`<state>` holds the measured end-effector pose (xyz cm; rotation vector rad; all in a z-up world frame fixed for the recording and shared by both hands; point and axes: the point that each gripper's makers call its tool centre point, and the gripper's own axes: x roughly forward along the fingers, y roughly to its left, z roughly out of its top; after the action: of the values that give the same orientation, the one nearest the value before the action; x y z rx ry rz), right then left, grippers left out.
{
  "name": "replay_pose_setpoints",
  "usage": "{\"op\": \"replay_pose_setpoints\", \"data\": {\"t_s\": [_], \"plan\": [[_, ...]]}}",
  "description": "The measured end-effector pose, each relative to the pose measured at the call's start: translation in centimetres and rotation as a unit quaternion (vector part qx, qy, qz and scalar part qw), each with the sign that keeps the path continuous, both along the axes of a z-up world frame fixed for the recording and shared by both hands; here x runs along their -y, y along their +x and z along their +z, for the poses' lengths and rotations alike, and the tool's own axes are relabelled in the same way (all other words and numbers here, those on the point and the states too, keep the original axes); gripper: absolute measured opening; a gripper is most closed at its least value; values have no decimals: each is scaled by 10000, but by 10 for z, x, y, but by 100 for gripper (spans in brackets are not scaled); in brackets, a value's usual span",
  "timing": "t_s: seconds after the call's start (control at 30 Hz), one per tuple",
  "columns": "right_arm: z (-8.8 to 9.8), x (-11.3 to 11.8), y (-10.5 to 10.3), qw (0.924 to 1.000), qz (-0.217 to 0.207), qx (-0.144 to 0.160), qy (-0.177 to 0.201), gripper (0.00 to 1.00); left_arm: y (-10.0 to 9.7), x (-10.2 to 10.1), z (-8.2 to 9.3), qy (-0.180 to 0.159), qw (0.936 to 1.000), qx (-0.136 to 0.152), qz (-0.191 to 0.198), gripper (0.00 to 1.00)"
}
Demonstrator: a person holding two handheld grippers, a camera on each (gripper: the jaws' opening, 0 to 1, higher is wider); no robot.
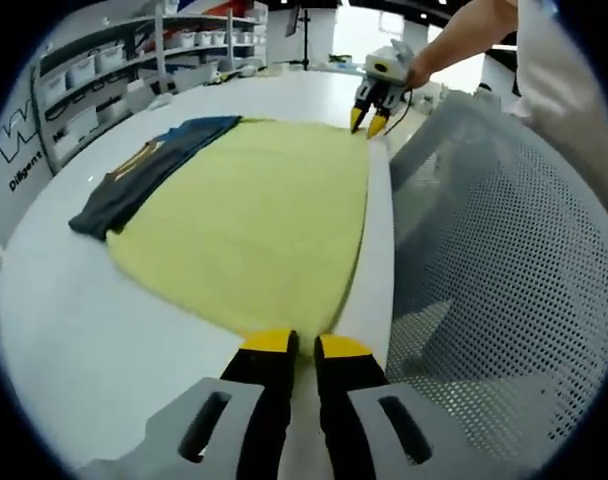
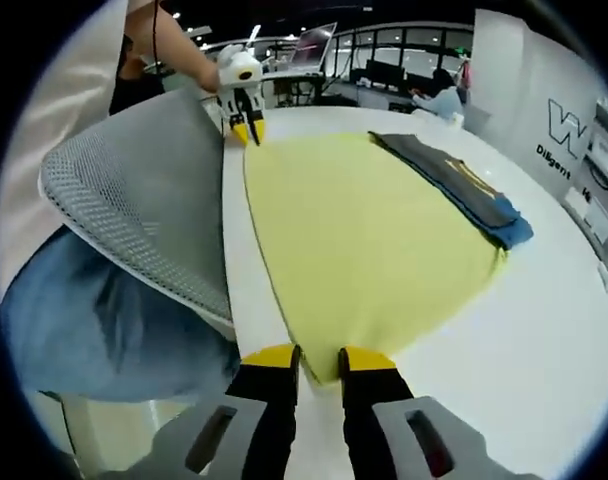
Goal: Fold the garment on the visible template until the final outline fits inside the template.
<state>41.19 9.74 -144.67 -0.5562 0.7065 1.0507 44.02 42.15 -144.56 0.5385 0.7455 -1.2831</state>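
Looking along the left gripper [image 1: 294,345], you get wall shelving with storage bins [image 1: 94,80] at the far left, then the dark blue garment [image 1: 149,165] lying flat on the white table [image 1: 104,330], half under the big yellow cloth [image 1: 254,215], and a grey mesh chair back [image 1: 504,270] off to the right. The other gripper [image 1: 369,122] sits at the yellow cloth's far corner, a bare arm behind it.

The right gripper view gives stuff the first one doesn't: a blue denim leg [image 2: 94,320] under the chair back [image 2: 144,210], plus a person seated at desks [image 2: 439,98] way back. The yellow cloth [image 2: 364,240] runs up the middle, the dark blue garment [image 2: 464,185] lies along its right edge on the table [image 2: 544,340], and the left gripper [image 2: 246,128] is at the far corner.

Both sets of yellow-tipped jaws are only narrowly apart, right at the cloth's near edge. The right gripper [image 2: 318,362] has cloth showing between its tips; can't tell if either is truly pinching.
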Motion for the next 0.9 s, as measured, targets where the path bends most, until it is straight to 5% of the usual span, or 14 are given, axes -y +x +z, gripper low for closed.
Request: {"op": "replay_pose_setpoints", "data": {"t_s": [0.2,0.43,0.9], "plan": [[1,2,3,9997,-25,180,-157,0,1,0,0,-54,10000,-26,46,2],[8,5,0,9999,-58,8,-157,0,-4,-1,4,110,9998,-86,-139,1],[71,2,-3,9970,449,-591,231,0,-5,-4,62,81,9984,-367,-427,1]]}}
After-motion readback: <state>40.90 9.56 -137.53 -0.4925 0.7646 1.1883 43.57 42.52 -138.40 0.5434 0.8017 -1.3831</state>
